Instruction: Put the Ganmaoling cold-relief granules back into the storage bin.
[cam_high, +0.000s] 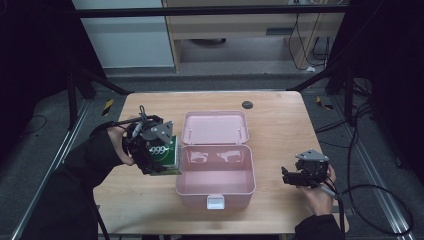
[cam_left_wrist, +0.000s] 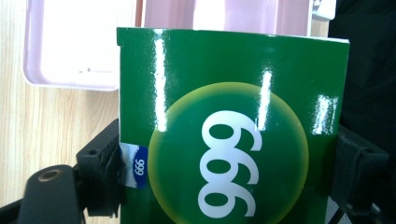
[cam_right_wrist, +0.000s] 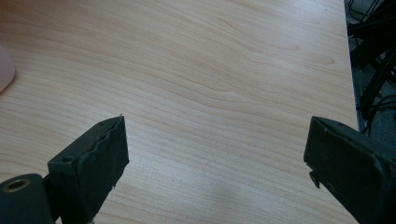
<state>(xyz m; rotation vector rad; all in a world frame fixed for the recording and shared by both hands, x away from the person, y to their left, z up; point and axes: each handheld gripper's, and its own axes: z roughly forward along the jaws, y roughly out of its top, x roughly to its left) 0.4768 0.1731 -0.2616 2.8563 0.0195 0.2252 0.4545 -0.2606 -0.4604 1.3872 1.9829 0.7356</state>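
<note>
Green box (cam_high: 167, 154) with white "999" print, sitting clamped in left gripper (cam_high: 150, 150), just beside left wall of pink case (cam_high: 216, 186), touching or nearly touching that wall — cannot tell which from high view. Seeming to be hanging above tabletop rather than resting on it, not certain. Left gripper view: green box (cam_left_wrist: 233, 130) standing between both black jaws, pads pressing on its two side faces, small blue "999" tag near one pad, glossy face catching light streaks. Pink case (cam_left_wrist: 70, 46) lying beyond box top edge in that view, pale inside showing.

Pink case lying open near middle of wooden table (cam_high: 280, 115), lid folded back flat away from person, white latch on near wall facing person. Nothing visible inside tub apart from reflections.

Right gripper (cam_high: 300, 176) resting in hand well to right of pink case, close to table's right edge, pointing toward case. Right gripper view: jaws standing wide apart, nothing between, bare wood grain of table (cam_right_wrist: 210, 93) underneath, sliver of pink case (cam_right_wrist: 4, 70) at frame's left edge.

Small dark round spot (cam_high: 247, 105) on table beyond case lid, well apart from it.
</note>
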